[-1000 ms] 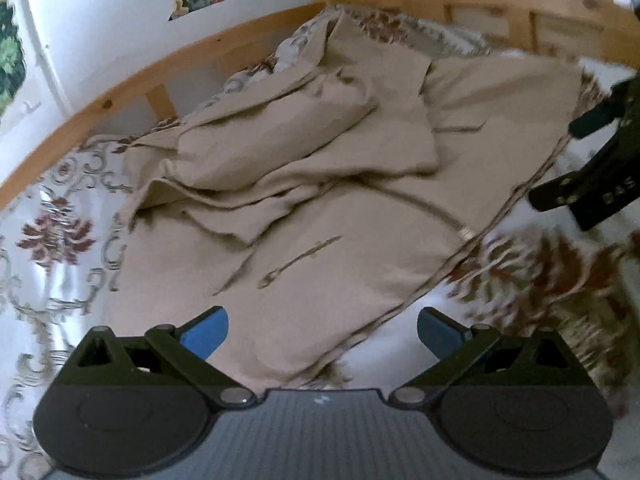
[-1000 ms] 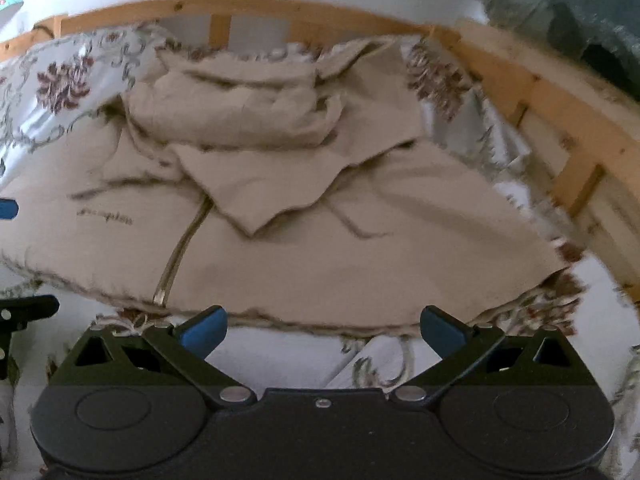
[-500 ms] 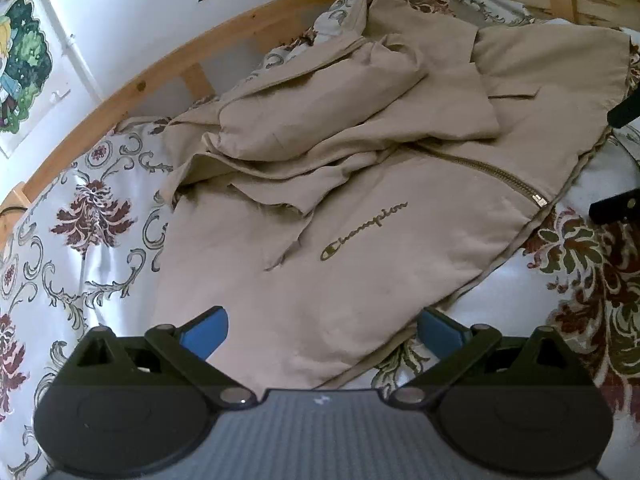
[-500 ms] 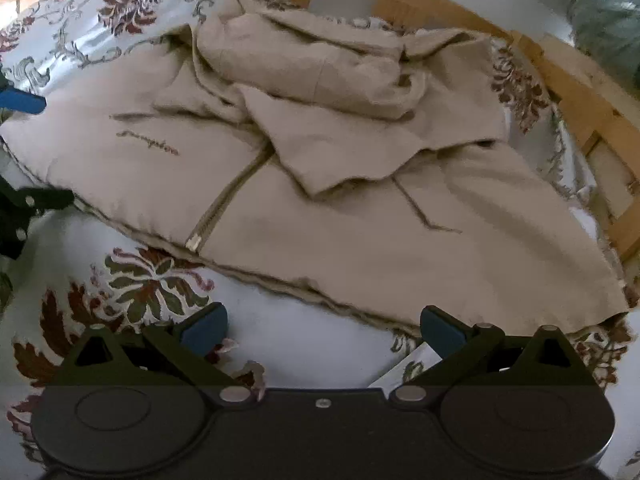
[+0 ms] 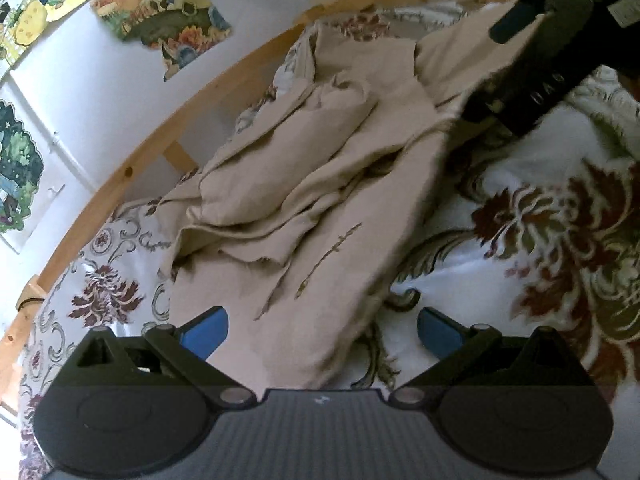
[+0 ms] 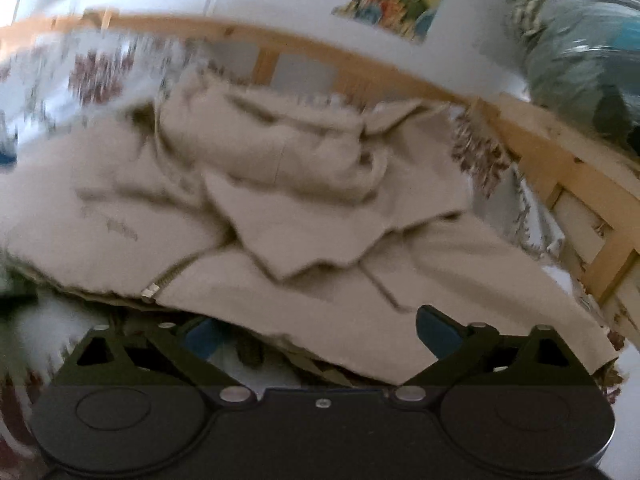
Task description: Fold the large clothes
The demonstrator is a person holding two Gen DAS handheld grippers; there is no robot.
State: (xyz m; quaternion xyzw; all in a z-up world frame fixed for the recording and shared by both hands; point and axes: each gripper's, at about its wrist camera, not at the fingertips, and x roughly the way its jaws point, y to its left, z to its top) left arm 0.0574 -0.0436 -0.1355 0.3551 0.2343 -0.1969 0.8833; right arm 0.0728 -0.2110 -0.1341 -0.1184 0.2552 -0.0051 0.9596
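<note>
A large beige zip hoodie (image 5: 320,208) lies rumpled on a floral bedsheet, its sleeves and hood bunched on top. My left gripper (image 5: 322,332) is open, its blue pads straddling the hoodie's near corner at the hem. In the right wrist view the hoodie (image 6: 320,240) fills the middle, blurred by motion. My right gripper (image 6: 320,332) is open at the bottom hem, the left pad under the lifted hem edge and the right pad over the cloth. The right gripper also shows in the left wrist view (image 5: 532,68) at the hem's far end.
A wooden bed rail (image 5: 132,168) curves behind the hoodie, with picture posters on the white wall (image 5: 168,20). The floral sheet (image 5: 560,220) spreads to the right. In the right wrist view the rail (image 6: 560,152) runs along the right, with a greenish bundle (image 6: 580,60) beyond.
Both grippers have dropped closer to the hoodie's bottom hem. The right gripper has pushed in so the hem now lies between its fingers. Both stay open.
</note>
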